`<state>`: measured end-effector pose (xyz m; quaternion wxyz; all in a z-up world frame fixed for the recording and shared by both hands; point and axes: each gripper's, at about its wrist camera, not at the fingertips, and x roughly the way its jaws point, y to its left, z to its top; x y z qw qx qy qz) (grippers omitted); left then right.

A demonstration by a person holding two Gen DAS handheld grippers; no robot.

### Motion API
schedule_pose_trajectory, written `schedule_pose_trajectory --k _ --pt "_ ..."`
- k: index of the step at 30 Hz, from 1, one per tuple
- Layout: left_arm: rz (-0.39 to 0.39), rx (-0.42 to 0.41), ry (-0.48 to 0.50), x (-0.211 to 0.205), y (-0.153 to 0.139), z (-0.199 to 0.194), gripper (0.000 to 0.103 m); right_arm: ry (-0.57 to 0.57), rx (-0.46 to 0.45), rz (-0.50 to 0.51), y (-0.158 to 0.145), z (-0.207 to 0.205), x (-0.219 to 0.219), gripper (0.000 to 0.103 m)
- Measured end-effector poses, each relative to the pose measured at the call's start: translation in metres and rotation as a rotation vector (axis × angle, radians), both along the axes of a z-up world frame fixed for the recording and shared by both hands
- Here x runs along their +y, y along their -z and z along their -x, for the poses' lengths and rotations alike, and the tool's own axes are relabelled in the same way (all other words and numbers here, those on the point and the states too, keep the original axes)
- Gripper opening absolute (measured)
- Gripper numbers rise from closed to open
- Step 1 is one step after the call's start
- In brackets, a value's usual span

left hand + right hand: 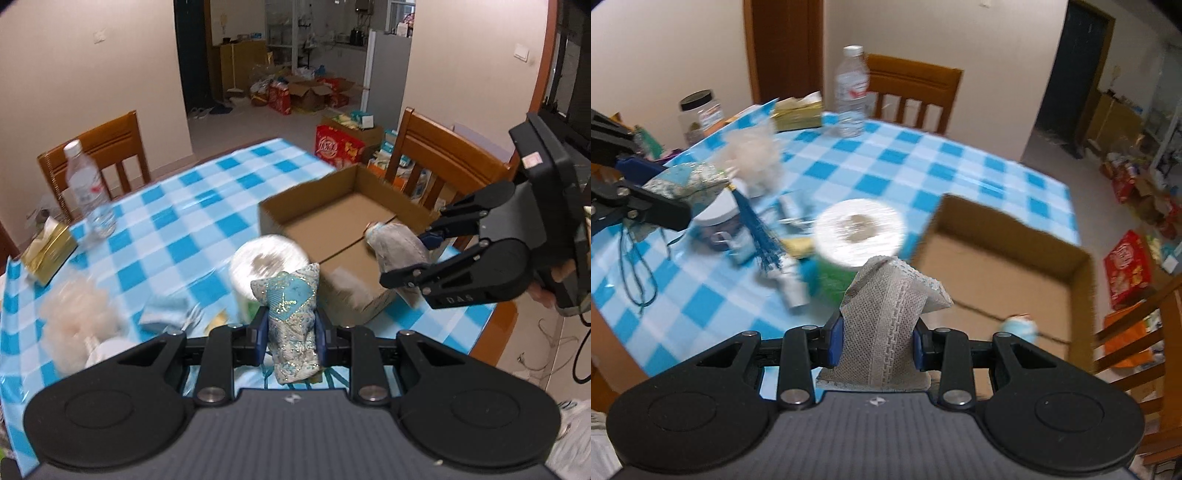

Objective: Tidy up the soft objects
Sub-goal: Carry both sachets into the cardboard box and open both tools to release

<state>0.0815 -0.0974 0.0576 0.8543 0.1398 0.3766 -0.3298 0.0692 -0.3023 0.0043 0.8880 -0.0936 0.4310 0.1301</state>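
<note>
My left gripper [291,332] is shut on a blue-and-white patterned fabric pouch [293,317], held above the table just left of an open cardboard box [280,210]. My right gripper [875,343] is shut on a grey mesh cloth [890,310], held over the box's [1082,269] near corner. In the left wrist view the right gripper [413,258] hangs over the box with the grey cloth [395,247]. In the right wrist view the left gripper [646,184] holds the pouch [687,181] with a blue tassel. A small pale ball [1019,326] lies in the box.
A white paper roll [266,262] stands beside the box on the blue checked tablecloth [184,206]. A fluffy cream toy [77,314], a water bottle [86,188], a gold tissue pack [48,251], a white jar [720,221] and small clutter lie to the left. Wooden chairs [443,158] flank the table.
</note>
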Motion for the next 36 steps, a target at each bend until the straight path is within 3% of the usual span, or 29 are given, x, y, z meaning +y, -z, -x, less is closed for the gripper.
schedule_pose_trajectory --k 12,13,15,17,18,22,31,33,34,35,36 --pt "0.007 -0.058 -0.056 -0.080 -0.013 -0.024 0.023 -0.038 -0.013 0.006 0.020 -0.046 -0.071 0.040" --pt "0.008 -0.062 -0.062 -0.086 -0.014 -0.027 0.023 -0.040 -0.012 0.002 0.023 -0.049 -0.075 0.043" --pt "0.010 -0.068 -0.073 -0.098 -0.014 -0.035 0.023 -0.047 -0.005 -0.014 0.028 -0.054 -0.082 0.061" --pt "0.017 -0.073 -0.084 -0.110 -0.014 -0.043 0.023 -0.057 -0.012 -0.027 0.033 -0.055 -0.087 0.090" --pt "0.022 -0.072 -0.089 -0.115 -0.014 -0.047 0.023 -0.061 -0.014 -0.035 0.034 -0.053 -0.089 0.094" --pt "0.043 -0.062 -0.114 -0.138 -0.008 -0.067 0.024 -0.073 -0.011 -0.089 0.037 -0.049 -0.097 0.102" --pt "0.065 -0.025 -0.170 -0.175 0.021 -0.104 0.024 -0.043 -0.012 -0.112 0.038 -0.038 -0.113 0.103" --pt "0.055 -0.028 -0.194 -0.180 0.028 -0.109 0.031 -0.033 -0.013 -0.110 0.038 -0.037 -0.117 0.103" --pt "0.051 -0.036 -0.196 -0.182 0.032 -0.111 0.045 -0.030 -0.015 -0.109 0.037 -0.036 -0.119 0.103" --pt "0.040 -0.040 -0.201 -0.183 0.036 -0.112 0.071 -0.026 -0.015 -0.110 0.037 -0.036 -0.120 0.103" --pt "0.022 -0.042 -0.213 -0.185 0.042 -0.114 0.084 -0.024 -0.014 -0.113 0.038 -0.037 -0.121 0.103"
